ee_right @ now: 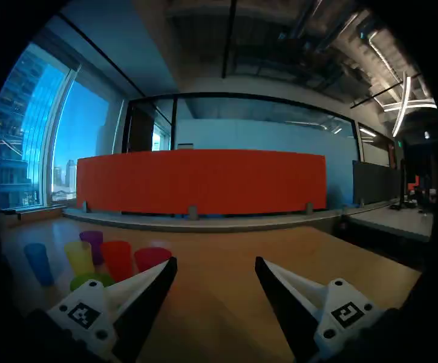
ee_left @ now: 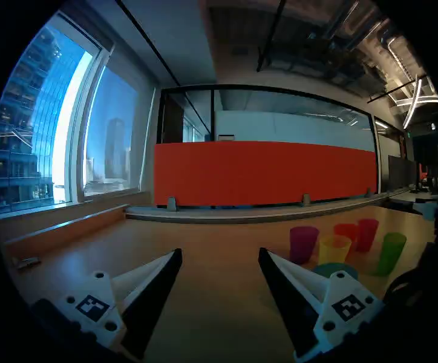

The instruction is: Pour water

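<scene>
No word, number or brand name can be read anywhere in either view. The fingers of the left tool point(ee_left: 219, 250) and of the right tool point(ee_right: 216, 259) each carry a square black-and-white coded marker point(ee_left: 92, 307), a pattern of blocks with no letters or digits in it. A small pale plate point(ee_left: 225, 137) on the glass partition point(ee_left: 291, 115), just above the orange panel point(ee_left: 261, 172), looks like a sign, but it is too small to make out.
</scene>
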